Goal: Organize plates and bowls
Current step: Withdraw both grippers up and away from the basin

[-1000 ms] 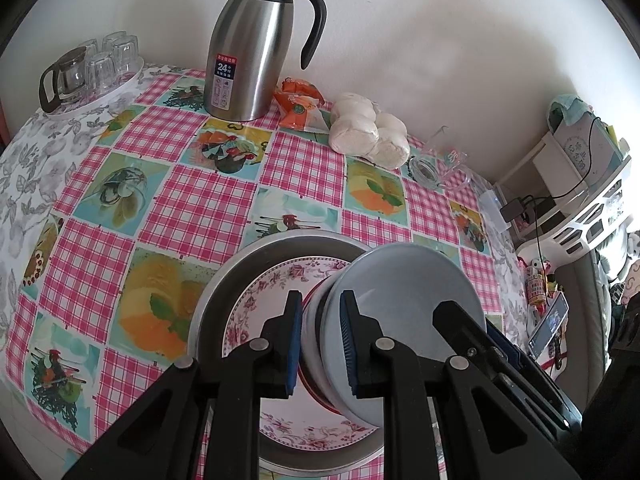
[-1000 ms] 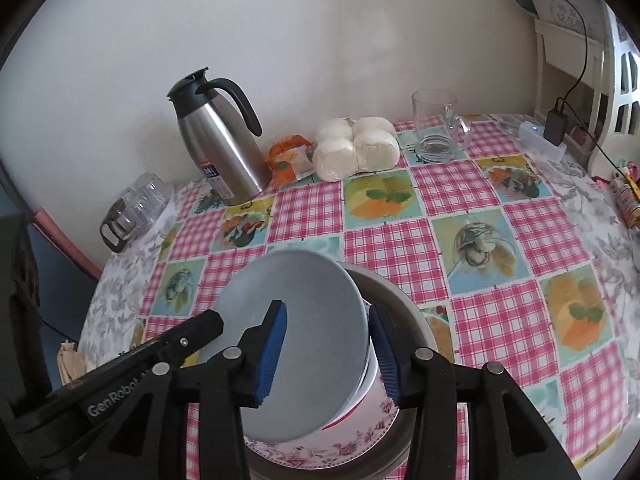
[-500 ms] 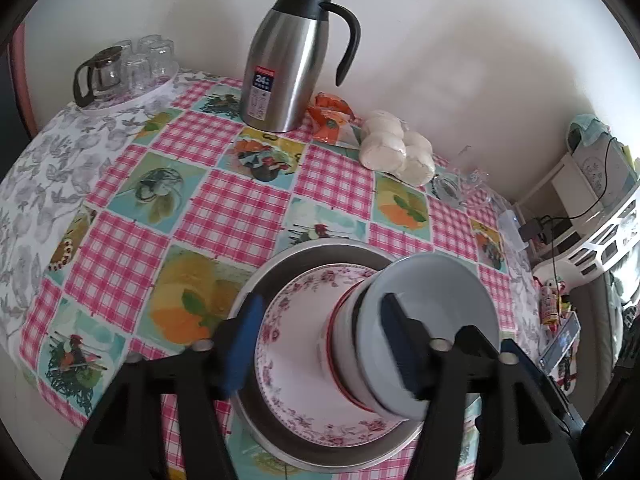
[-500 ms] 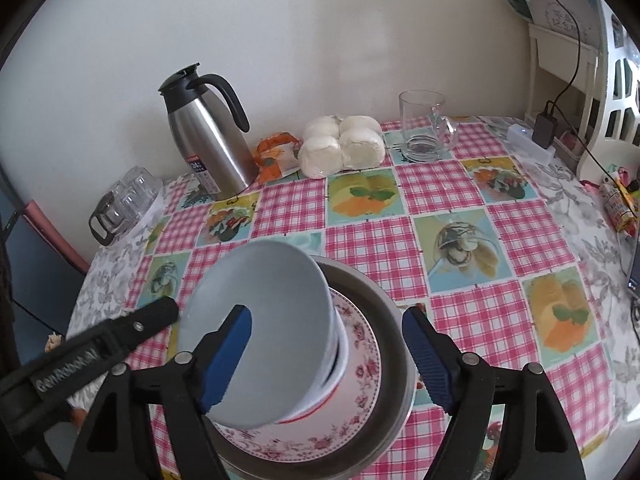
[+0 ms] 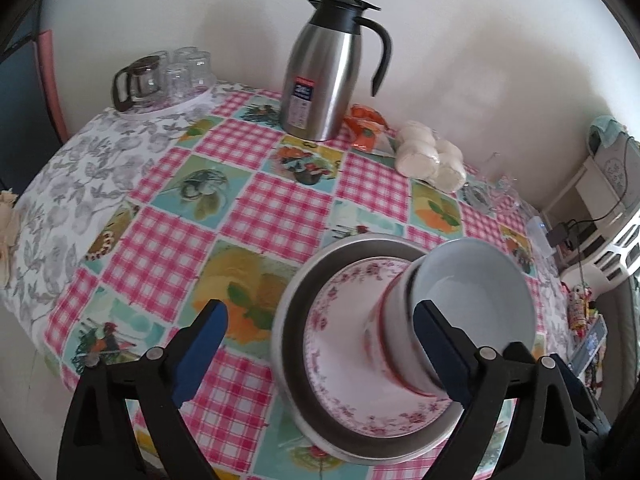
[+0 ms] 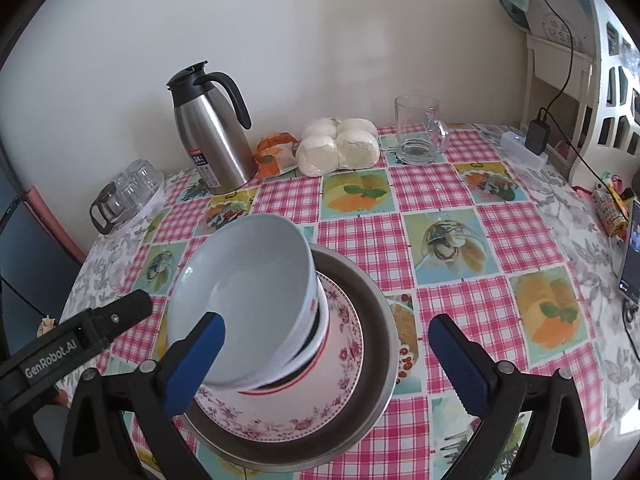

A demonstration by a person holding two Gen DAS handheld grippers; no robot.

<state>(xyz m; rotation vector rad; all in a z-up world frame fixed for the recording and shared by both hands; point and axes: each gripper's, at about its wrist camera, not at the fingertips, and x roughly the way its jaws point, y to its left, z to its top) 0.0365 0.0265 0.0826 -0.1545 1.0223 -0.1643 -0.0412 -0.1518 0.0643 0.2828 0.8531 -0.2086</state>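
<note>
Left-wrist view: the left gripper (image 5: 320, 344) had its jaws opening wide and gripped nothing, though the bowl (image 5: 476, 296) stood between them, stacked on a floral plate (image 5: 344, 344) inside a steel pan (image 5: 296, 320). Right-wrist view: the right gripper (image 6: 326, 360) was opening too, its pads off the bowl (image 6: 248, 292), near a thermos (image 6: 216, 136).

A plain cream wall (image 6: 320, 40) rises behind the table (image 6: 520, 240), with a white openwork shelf unit (image 6: 612, 92) at its right.
</note>
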